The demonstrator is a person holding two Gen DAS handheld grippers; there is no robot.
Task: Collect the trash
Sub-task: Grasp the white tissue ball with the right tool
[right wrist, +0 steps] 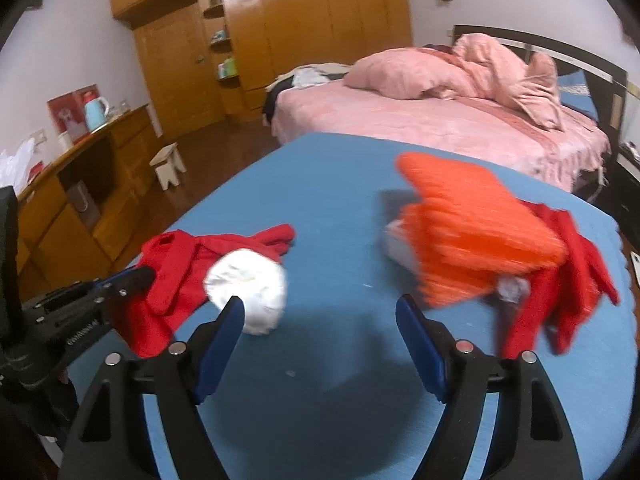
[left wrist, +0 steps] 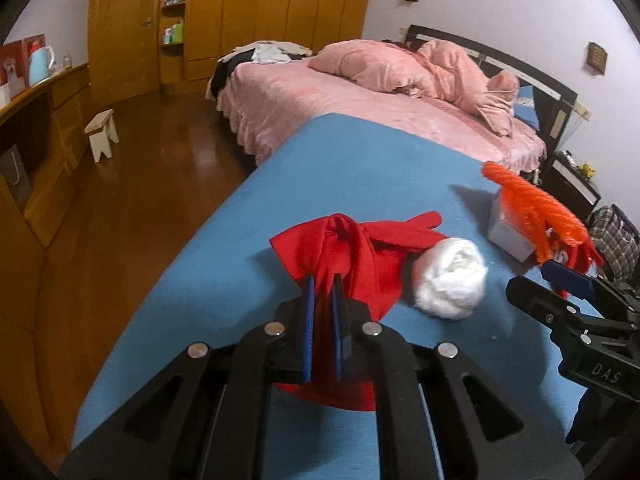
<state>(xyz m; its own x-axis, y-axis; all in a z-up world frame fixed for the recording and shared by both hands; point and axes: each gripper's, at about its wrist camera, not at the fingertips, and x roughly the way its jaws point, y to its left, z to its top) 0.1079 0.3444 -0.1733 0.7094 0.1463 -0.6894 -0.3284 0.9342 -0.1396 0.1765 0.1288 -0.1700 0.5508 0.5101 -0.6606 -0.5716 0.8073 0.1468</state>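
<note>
A red plastic bag (left wrist: 360,256) lies on the blue table (left wrist: 352,168). My left gripper (left wrist: 323,280) is shut on the bag's near fold. A crumpled white paper ball (left wrist: 450,280) rests against the bag's right side; it also shows in the right wrist view (right wrist: 248,288). My right gripper (right wrist: 320,308) is open and empty above the table, between the paper ball and an orange ridged wrapper (right wrist: 476,228) that lies over a red bag (right wrist: 560,280). The left gripper (right wrist: 132,280) and its red bag (right wrist: 180,268) show at the left of the right wrist view.
A small grey-white box (left wrist: 508,232) sits under the orange wrapper (left wrist: 532,208). A pink bed (left wrist: 360,100) stands beyond the table. A wooden wardrobe (left wrist: 240,20), a desk (left wrist: 40,112) and a white stool (left wrist: 102,132) stand at the left.
</note>
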